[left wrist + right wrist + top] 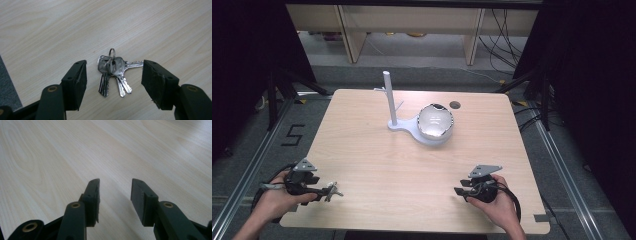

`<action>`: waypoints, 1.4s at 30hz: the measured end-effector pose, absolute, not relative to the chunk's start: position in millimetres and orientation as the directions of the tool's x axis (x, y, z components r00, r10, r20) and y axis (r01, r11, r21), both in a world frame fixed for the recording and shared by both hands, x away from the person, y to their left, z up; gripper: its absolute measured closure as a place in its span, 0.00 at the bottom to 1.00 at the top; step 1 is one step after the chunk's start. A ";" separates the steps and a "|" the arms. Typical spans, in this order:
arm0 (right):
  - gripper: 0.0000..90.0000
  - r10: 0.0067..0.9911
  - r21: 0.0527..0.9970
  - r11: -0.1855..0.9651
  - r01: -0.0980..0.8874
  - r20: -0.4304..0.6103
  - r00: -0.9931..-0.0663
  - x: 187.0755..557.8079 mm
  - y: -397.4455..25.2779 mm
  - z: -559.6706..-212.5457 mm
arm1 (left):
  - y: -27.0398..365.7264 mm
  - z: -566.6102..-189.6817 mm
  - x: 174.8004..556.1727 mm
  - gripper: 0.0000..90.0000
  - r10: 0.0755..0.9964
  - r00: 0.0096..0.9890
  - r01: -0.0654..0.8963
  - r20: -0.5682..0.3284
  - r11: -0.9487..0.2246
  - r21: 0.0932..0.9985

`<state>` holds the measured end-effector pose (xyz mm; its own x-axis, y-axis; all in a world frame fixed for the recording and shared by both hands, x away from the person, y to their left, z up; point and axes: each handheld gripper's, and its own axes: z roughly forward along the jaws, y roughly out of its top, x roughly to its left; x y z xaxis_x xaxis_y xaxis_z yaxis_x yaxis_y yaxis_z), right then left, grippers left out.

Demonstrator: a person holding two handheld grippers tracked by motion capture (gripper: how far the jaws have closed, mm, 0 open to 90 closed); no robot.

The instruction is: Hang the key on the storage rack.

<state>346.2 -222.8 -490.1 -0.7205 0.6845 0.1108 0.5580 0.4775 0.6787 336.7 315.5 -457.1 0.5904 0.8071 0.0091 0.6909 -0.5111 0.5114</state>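
On the pale wood-grain table (377, 160), a bunch of silvery keys (113, 73) on a ring lies between the wide-open left gripper (113, 80). The right gripper (115, 195), near right, gapes empty.

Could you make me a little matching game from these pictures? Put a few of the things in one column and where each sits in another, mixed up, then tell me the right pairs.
Things:
1. bunch of silver metal keys on a ring
2. round shiny mirror on a white base
3. upright white post with small side pegs
4. right gripper

Places or states:
A. near the table's far edge, just left of the mirror
B. open over bare wood near the table's near right edge
C. flat on the wood between the left gripper's open jaws
D. at the table's far middle, beside a small dark hole

Pairs: 1-C, 2-D, 3-A, 4-B
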 end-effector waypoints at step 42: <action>0.69 0.676 0.651 0.485 0.584 0.145 -0.723 346.5 -219.1 -488.4 | 270.7 -463.8 365.8 0.50 0.919 0.389 0.885 -0.060 -0.355 0.300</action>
